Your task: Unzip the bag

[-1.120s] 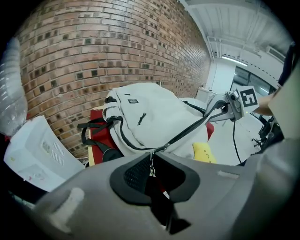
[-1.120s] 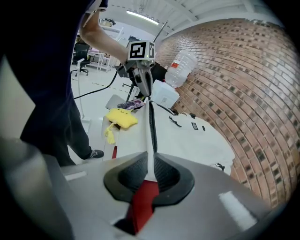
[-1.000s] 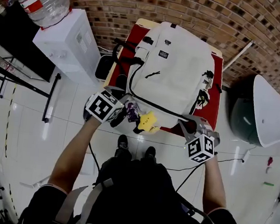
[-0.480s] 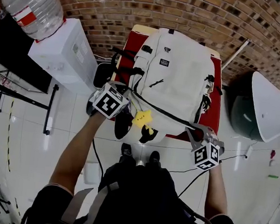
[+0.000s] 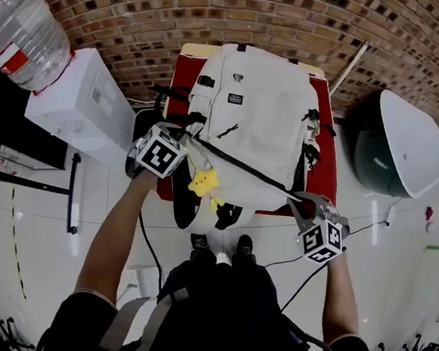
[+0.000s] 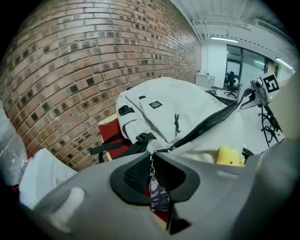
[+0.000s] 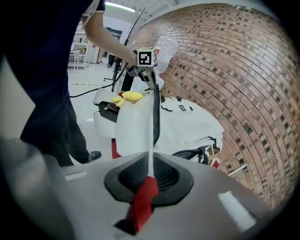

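White cloth bag [image 5: 260, 128] lies flat on a red counter [image 5: 185, 72] that stands against a brick wall [image 5: 300, 23]. The bag's near end hangs a little over the counter's edge, toward the person.

The left gripper [image 6: 152, 161] is at the bag's near left corner. Its jaws are pinched tight on the zipper pull [image 6: 151, 165], a small metal ring with a little tag hanging from it. The pull sits right between the two black pads.

The right gripper [image 7: 150, 171] is at the bag's near right corner, well apart from the left one. Its jaws have just been closing, and a thin white edge of the bag is squeezed between them. Something red shows low between the pads too, but I cannot tell what it is.

A dark zipper [image 6: 206, 124] runs in a straight, tight line across the bag from one gripper to the other. A yellow toy [image 5: 203, 181] hangs on the bag just beside the left gripper, below the zipper line.

A white water cooler [image 5: 77, 107] stands on the floor [image 5: 57, 215] to the left of the counter.
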Action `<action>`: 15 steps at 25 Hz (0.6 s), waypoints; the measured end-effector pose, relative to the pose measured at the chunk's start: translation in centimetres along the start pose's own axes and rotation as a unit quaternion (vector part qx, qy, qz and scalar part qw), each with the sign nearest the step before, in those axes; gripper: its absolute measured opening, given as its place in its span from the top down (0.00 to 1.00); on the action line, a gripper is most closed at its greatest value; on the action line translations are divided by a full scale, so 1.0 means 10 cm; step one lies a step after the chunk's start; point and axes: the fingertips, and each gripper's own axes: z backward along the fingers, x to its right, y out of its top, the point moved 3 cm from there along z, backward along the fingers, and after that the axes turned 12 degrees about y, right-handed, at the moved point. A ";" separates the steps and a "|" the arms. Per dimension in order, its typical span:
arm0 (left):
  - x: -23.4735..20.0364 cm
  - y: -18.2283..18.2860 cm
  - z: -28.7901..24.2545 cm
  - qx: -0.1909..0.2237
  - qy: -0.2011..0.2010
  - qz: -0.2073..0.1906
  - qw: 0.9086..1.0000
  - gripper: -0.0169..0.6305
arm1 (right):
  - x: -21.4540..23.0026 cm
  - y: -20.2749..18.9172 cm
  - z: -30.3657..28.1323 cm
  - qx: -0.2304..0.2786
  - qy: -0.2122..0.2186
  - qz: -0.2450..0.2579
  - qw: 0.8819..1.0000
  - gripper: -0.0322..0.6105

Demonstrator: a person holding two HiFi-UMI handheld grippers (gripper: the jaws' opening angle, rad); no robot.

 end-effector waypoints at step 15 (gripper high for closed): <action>0.15 -0.09 0.15 -0.010 -0.040 0.037 0.998 0.92 | 0.04 0.06 0.01 0.029 0.022 -0.039 0.999 0.82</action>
